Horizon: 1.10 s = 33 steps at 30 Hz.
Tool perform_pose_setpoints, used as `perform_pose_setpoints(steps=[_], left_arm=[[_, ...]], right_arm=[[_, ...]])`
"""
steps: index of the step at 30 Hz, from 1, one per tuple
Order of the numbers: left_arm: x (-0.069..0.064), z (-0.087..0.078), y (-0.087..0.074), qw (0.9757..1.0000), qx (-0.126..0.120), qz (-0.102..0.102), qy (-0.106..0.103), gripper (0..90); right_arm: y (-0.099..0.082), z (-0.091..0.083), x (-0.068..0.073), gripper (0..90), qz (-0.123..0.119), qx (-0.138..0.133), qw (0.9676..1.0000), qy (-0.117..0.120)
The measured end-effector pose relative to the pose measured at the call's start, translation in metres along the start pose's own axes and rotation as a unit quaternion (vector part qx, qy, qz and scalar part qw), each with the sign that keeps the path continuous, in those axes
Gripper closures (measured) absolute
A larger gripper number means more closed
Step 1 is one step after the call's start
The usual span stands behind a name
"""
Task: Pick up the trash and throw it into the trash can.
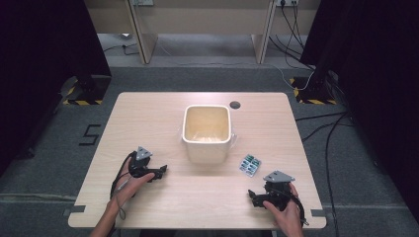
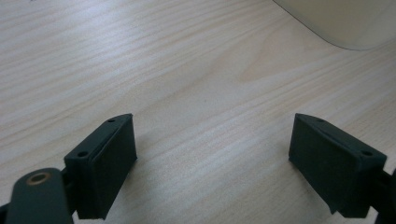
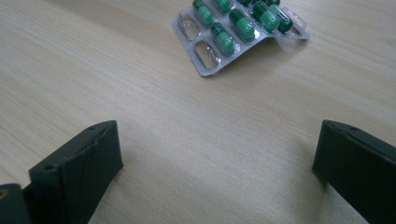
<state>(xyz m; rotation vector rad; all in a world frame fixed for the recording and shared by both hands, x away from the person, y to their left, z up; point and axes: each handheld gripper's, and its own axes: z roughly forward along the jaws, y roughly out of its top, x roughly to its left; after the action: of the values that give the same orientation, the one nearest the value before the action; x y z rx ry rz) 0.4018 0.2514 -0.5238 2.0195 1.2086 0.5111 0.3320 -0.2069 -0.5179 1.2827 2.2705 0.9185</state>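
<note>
Blister pack (image 1: 250, 165) of green capsules lying flat on the wooden surface (image 1: 148, 113), just right of the cream bin (image 1: 207, 154) and a little ahead of the right gripper (image 1: 256, 196). In the right gripper view, pack (image 3: 238, 35) near the top, straight ahead between the two black jaws but well clear of them; some pockets still filled with green capsules, at least two near the close corner pressed empty and clear. Far right end lifted slightly off the wood, casting a shadow beneath.

Right gripper (image 3: 217, 172) released, jaws spread wide, nothing between them. Left gripper (image 1: 162, 171) likewise released, resting low on the surface to the left of the bin; in the left gripper view (image 2: 212, 163), jaws wide apart over bare wood, bin wall (image 2: 345, 23) at the upper right corner.

Likely handling: very light, thin, and springy rather than rigid; smooth plastic on top, probably slick foil beneath. Prone to sliding ahead of a jaw instead of being caught, and to buckling if squeezed across the middle. Hard pinch over a filled pocket liable to crush a capsule or burst the foil. Best hold probably at the raised edge, one jaw slipped under the lifted end, the other down on the flat margin or an emptied pocket, with gentle closure.
</note>
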Motion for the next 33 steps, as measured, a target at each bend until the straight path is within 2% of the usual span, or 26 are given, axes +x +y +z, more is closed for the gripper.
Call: perform_pose_setpoints(steps=[3,4,5,6,8,13,19,28,32,33], left_arm=[[0.0,0.0,0.0,1.0,0.0,0.0,0.0,14.0],[0.0,0.0,0.0,1.0,0.0,0.0,0.0,14.0],[0.0,0.0,0.0,1.0,0.0,0.0,0.0,14.0],[0.0,0.0,0.0,1.0,0.0,0.0,0.0,14.0],[0.0,0.0,0.0,1.0,0.0,0.0,0.0,14.0],[0.0,0.0,0.0,1.0,0.0,0.0,0.0,14.0],[0.0,0.0,0.0,1.0,0.0,0.0,0.0,14.0],[0.0,0.0,0.0,1.0,0.0,0.001,0.0,14.0],[0.0,0.0,0.0,1.0,0.0,0.0,0.0,14.0],[0.0,0.0,0.0,1.0,0.0,0.0,0.0,14.0]], right_arm=[[0.0,0.0,-0.001,3.9,0.001,-0.003,1.0,-0.002],[-0.001,-0.001,-0.002,7.7,0.004,-0.008,0.9999,-0.005],[-0.001,-0.001,-0.002,7.7,0.004,-0.008,0.9999,-0.005],[0.0,-0.003,-0.003,14.4,0.005,-0.01,0.9999,-0.004],[0.0,-0.004,-0.004,16.2,0.003,-0.013,0.9999,-0.002],[0.002,-0.006,-0.003,15.4,-0.008,-0.006,0.9999,-0.012],[0.01,-0.014,-0.005,15.2,-0.025,-0.018,0.9995,-0.009],[0.033,-0.012,-0.008,15.1,-0.057,-0.022,0.9981,-0.013],[0.044,-0.008,-0.007,15.2,-0.066,-0.017,0.9977,-0.004],[0.046,-0.006,-0.006,15.2,-0.07,-0.015,0.9974,-0.007]])
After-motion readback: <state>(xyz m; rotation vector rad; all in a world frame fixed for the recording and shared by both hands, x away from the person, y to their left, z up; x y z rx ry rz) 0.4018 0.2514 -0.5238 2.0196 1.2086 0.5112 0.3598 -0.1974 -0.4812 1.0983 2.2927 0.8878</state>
